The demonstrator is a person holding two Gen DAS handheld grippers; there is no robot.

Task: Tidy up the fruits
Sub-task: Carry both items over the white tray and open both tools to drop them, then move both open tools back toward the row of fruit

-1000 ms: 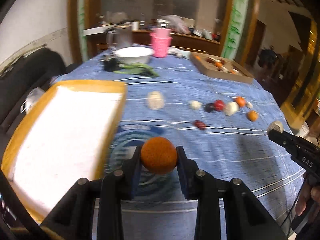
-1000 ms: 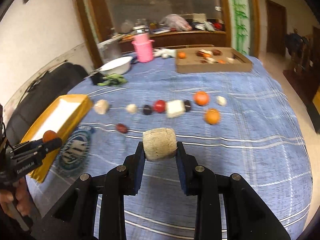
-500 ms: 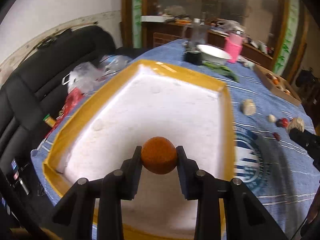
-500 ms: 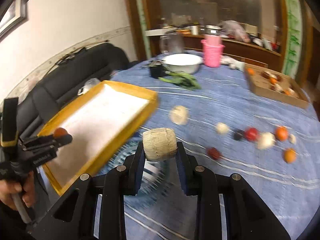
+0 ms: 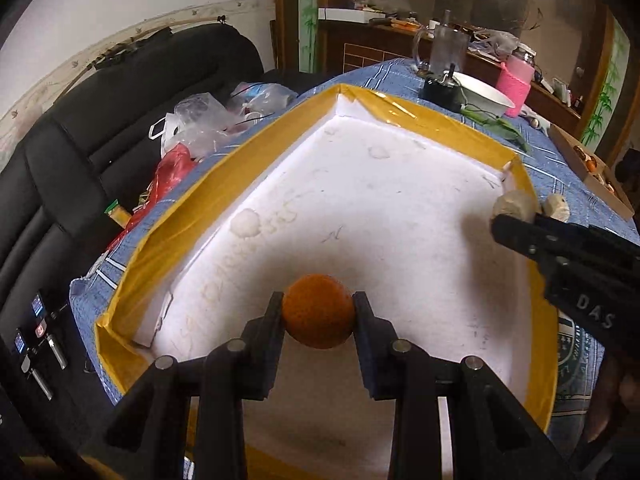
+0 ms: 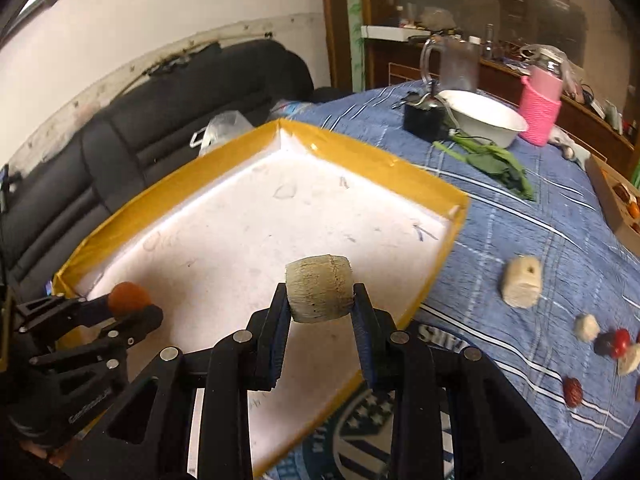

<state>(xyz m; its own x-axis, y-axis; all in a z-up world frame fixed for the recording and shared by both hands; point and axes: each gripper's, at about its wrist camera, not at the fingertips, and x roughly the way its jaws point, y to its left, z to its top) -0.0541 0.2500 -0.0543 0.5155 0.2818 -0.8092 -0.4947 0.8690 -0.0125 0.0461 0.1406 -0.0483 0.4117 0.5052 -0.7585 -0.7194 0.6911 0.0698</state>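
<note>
My left gripper (image 5: 318, 316) jaws clamp the light, firm orange (image 5: 318, 311) at its widest part; right gripper (image 6: 320, 300) jaws clamp the pale chunk (image 6: 319, 294) likewise.

My left gripper (image 5: 318, 314) and right gripper (image 6: 320, 300) are showing black plastic fingers, silver rivets, white lettering.

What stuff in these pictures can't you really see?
- Cardboard box: cut off by the right wrist view's right edge; its contents are too small to name.
- Small fruits on the cloth: blurred at that same edge.
- Hand holding the right gripper: dark, cut off in the left wrist view.
- Counter clutter behind: too small and dim.
</note>
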